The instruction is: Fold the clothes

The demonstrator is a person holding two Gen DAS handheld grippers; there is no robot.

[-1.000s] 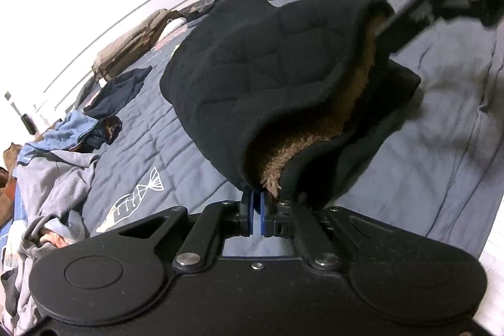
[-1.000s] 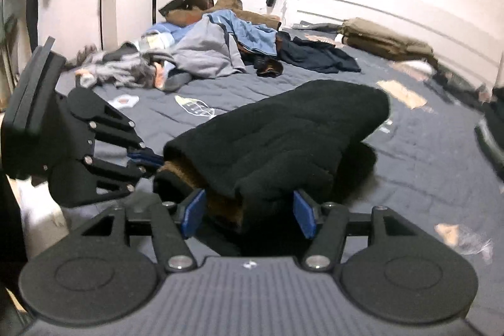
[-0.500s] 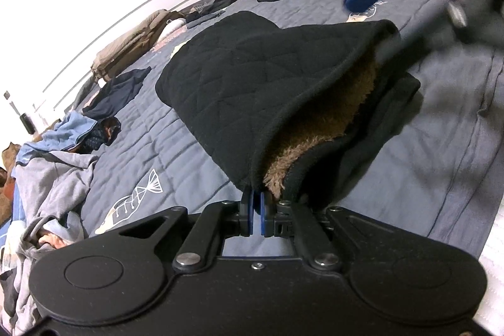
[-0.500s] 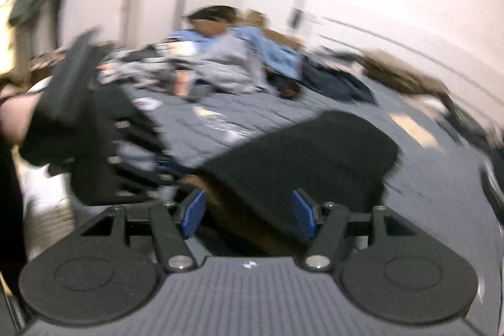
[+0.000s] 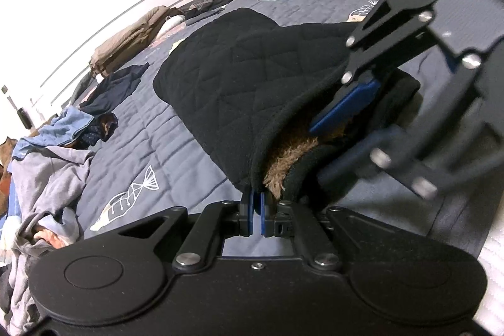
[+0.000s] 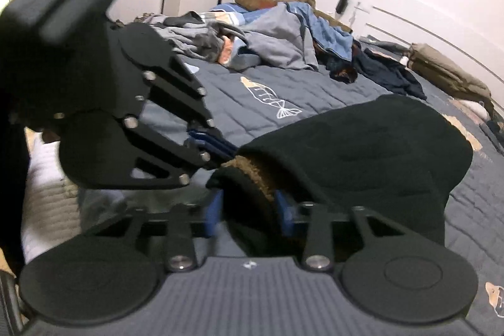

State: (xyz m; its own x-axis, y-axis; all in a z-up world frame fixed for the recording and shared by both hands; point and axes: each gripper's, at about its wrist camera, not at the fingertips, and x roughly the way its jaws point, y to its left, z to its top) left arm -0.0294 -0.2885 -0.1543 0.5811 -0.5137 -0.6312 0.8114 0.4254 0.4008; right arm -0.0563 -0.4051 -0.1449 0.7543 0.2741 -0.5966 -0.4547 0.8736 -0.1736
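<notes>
The left gripper is clamped on the near hem of the black quilted garment, which runs away across the bed. The right gripper, just beside it, is closing around the same fleece-lined edge. No containers show.

The garment is black quilted fabric with a brown fleecy lining, lying folded over on a blue-grey quilted bedspread near its front edge. Its near end is lifted off the bed and gapes, so the lining shows between 2 black layers, while the far end rests rounded and flat on the bedspread. From the right wrist view the garment slopes down from that raised, open edge toward the far end.
</notes>
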